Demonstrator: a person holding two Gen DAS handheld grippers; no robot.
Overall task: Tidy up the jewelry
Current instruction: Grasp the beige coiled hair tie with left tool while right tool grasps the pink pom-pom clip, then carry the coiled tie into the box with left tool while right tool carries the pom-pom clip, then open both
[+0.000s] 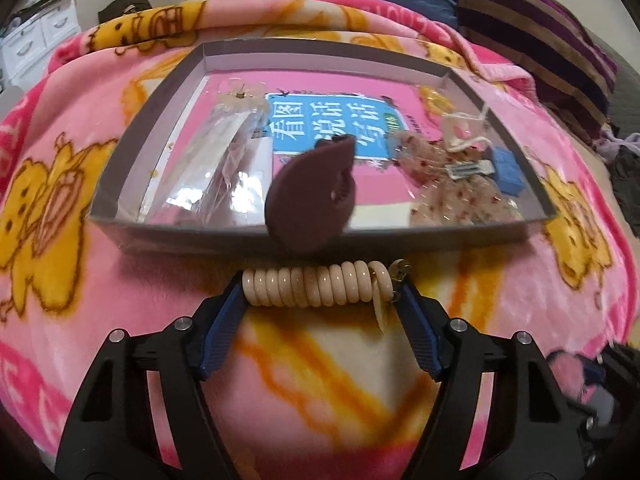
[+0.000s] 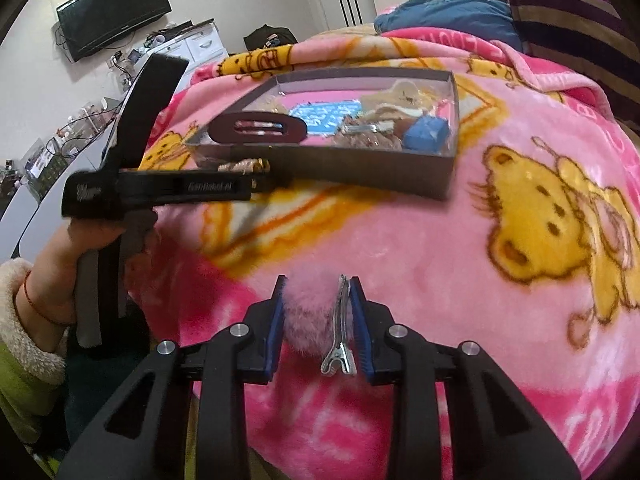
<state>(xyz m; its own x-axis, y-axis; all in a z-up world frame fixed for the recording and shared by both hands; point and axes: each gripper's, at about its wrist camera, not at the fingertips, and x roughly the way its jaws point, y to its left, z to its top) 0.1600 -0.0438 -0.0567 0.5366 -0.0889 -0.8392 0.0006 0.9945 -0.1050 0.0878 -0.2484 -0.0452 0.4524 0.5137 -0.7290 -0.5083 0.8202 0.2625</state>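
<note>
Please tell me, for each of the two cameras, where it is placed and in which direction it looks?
Left wrist: sits behind the left gripper, whose jaws hold a coil hair tie, facing the box on the blanket.
Right wrist: sits behind the right gripper, holding a fluffy hair clip; it shows the left gripper and hand.
Shared: box, blanket, dark clip.

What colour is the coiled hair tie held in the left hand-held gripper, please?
Cream-beige; the coiled hair tie shows best in the left wrist view.

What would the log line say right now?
left tool: holds beige coil bracelet | right tool: holds pink fluffy clip | gray box: ahead
</note>
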